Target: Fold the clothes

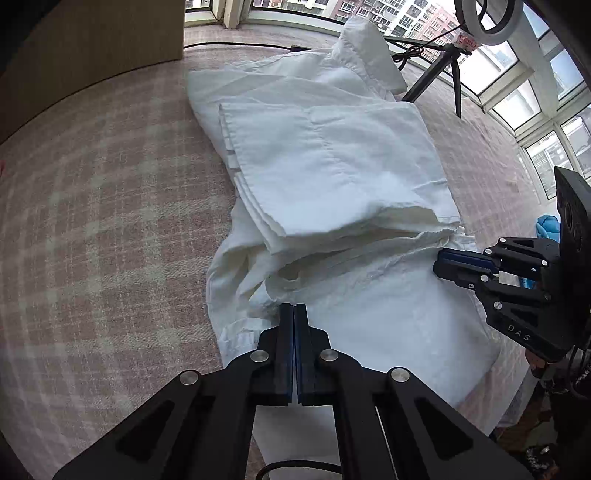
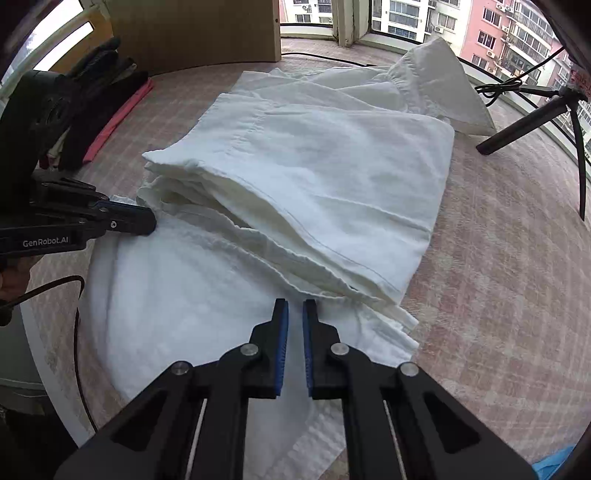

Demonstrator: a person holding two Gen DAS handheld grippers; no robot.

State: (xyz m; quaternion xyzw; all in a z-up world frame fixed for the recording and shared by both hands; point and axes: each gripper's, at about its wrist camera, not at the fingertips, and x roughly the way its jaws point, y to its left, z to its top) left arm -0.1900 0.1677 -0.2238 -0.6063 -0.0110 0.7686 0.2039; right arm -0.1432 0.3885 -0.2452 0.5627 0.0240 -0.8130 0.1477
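Note:
A white shirt (image 1: pixel 351 166) lies partly folded on the pink plaid table cover (image 1: pixel 110 203), collar at the far end and a folded panel on top. My left gripper (image 1: pixel 293 306) is shut, its tips at the near rumpled fold on the shirt's left side; no cloth shows between its pads. In the right wrist view the shirt (image 2: pixel 314 177) fills the middle, with the left gripper (image 2: pixel 149 221) at its left edge. My right gripper (image 2: pixel 295 302) hovers over the near lower layer with a narrow gap between its blue pads and nothing gripped; it also shows as the right gripper (image 1: pixel 437 260).
A black tripod leg (image 2: pixel 517 122) stands on the table at the far right, under a ring light (image 1: pixel 484 22). Dark and red clothes (image 2: pixel 110 110) are piled at the far left beside a brown board (image 2: pixel 192 33). A black cable (image 2: pixel 55 284) hangs near the table's left edge.

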